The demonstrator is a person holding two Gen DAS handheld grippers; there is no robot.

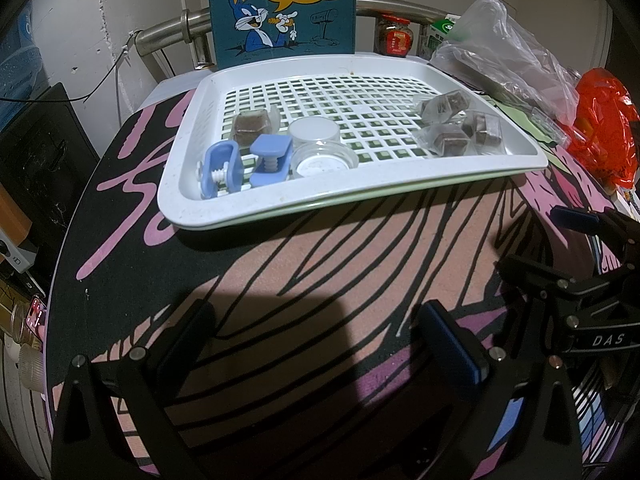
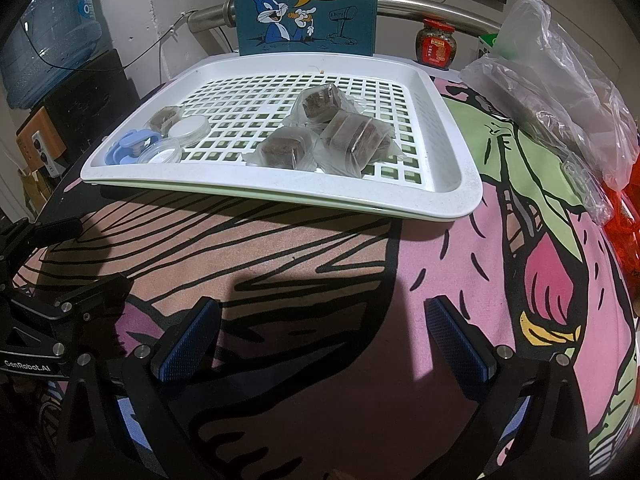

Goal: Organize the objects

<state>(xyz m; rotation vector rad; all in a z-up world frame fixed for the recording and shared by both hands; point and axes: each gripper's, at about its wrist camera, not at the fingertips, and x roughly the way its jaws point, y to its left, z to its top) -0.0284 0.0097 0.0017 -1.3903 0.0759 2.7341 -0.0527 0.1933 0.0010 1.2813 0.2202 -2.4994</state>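
Both grippers hang low over the printed mat (image 1: pixel 360 240), short of the tray (image 1: pixel 280 208), and neither holds anything. The left gripper (image 1: pixel 320 344) stands wide open, its right pad (image 1: pixel 452 340) blue while the left finger is lost in shadow; the right gripper (image 2: pixel 320 336) is just as wide open, both blue pads (image 2: pixel 188 340) plain to see. Each gripper edges into the other's view, cut off by the frame. The white slotted tray sits on a pale green one that shows only as a thin lip beneath it. At the tray's left end lie two blue clips (image 1: pixel 240 166), touching, with two small clear round tubs (image 1: pixel 320 148) just beside them (what is inside them is too small to tell) and one wrapped brown block (image 1: pixel 250 124) behind. Three more wrapped blocks (image 2: pixel 332 136) cluster at the right end, their film overlapping so the edges are hard to separate. Behind the tray stands a cartoon rabbit box (image 1: pixel 280 8), its top cut off. Right of the tray a crumpled clear bag (image 1: pixel 508 48) half hides a jar (image 1: pixel 394 34) and a green carton, and an orange bag (image 1: pixel 604 128) runs off the frame.
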